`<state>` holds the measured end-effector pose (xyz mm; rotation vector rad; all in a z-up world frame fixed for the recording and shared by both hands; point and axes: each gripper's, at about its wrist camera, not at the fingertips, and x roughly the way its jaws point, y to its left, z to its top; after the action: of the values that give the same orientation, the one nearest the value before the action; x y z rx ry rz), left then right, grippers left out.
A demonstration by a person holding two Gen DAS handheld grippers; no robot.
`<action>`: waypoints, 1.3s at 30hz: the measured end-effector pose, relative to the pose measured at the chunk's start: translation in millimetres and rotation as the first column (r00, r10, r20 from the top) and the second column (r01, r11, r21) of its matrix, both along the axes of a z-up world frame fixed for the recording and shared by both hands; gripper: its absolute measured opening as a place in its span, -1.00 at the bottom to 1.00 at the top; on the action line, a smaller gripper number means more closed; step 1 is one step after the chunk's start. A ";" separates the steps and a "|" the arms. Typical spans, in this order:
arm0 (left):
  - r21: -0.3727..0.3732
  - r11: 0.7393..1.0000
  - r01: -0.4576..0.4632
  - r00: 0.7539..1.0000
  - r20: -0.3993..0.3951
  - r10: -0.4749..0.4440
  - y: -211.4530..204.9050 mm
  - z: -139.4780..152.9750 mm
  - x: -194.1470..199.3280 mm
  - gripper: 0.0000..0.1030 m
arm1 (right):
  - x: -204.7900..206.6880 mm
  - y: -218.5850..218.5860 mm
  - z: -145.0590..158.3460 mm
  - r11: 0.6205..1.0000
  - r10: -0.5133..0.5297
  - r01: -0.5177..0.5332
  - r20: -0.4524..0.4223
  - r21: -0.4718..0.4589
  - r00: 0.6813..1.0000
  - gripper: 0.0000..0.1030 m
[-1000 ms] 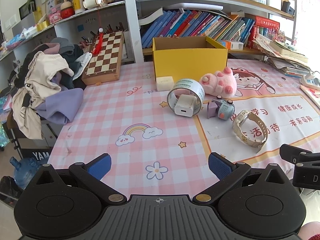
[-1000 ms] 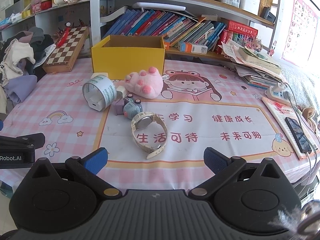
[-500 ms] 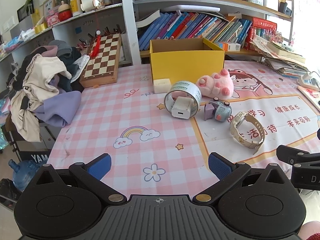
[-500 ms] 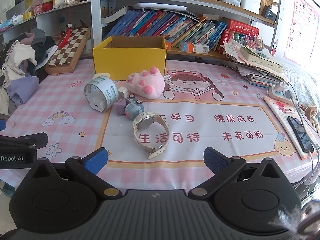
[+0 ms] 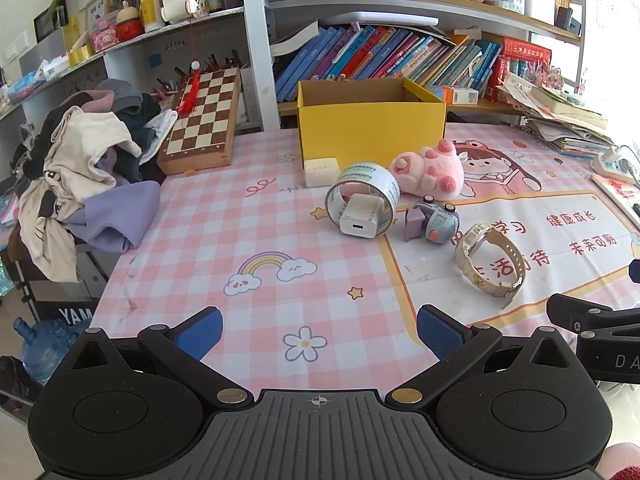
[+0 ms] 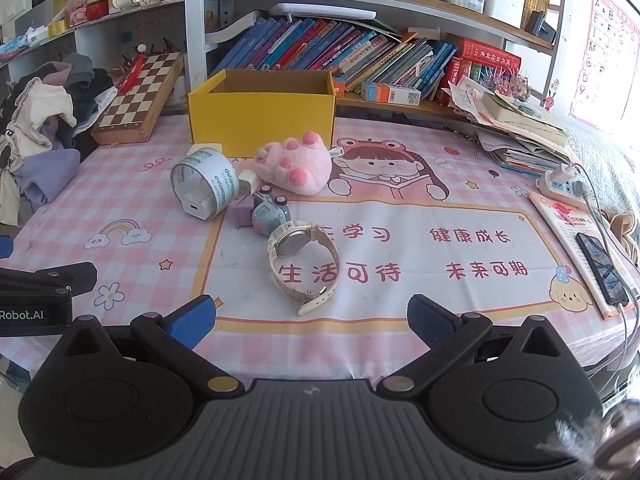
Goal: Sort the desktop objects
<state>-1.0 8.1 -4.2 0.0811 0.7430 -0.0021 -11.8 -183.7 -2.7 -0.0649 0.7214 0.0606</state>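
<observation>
Both claws, the left gripper [image 5: 319,330] and the right gripper [image 6: 307,317], are wide open and hold nothing. The watch [image 6: 302,263], tape roll [image 6: 205,183] and pink plush paw [image 6: 295,165] lie on the table [image 5: 208,240] near the yellow box [image 6: 262,118].

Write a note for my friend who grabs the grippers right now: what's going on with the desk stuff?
Left gripper: open, empty, over the tablecloth.
Right gripper: open, empty, nearest the beige wristwatch.
Yellow box: at the back; nothing seen inside from here.
In front of it: white eraser-like block, tape roll with a white charger in its hole, pink paw plush, small blue-purple gadget.
Done: nothing sorted. Left: everything, probably the wristwatch first.
</observation>
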 end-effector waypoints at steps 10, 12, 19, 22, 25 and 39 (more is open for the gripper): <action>-0.033 0.999 0.005 1.000 0.007 -0.004 2.2 -0.7 -1.6 1.00 | -0.7 2.3 -1.4 1.000 0.023 -0.023 -0.009 0.009 1.000 1.00; -0.047 0.999 0.016 1.000 0.017 -0.016 2.6 0.3 -2.8 1.00 | -1.2 3.4 -0.6 1.000 0.029 -0.029 -0.005 0.010 1.000 1.00; -0.032 0.999 0.033 0.999 0.038 -0.032 0.6 2.9 -3.4 1.00 | 2.9 0.5 2.2 0.999 0.017 -0.017 0.004 0.027 1.000 0.98; -0.033 0.999 0.021 0.999 0.039 -0.020 1.8 3.0 -0.4 1.00 | 5.8 1.7 0.9 1.000 0.021 -0.021 -0.007 0.014 1.000 0.96; -0.042 0.999 0.012 1.000 0.022 -0.011 1.7 0.4 4.5 1.00 | 8.8 1.8 -0.5 1.000 0.028 -0.028 -0.012 0.003 1.000 0.92; -0.009 1.000 -0.001 1.000 -0.007 0.001 -11.0 -6.8 30.9 1.00 | 45.4 -9.4 -10.0 0.998 0.046 -0.044 -0.044 0.035 0.998 0.92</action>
<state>29.9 -2.9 -11.0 0.0725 0.7503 -0.0047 33.5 -193.1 -12.6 -0.0475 0.7632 0.1178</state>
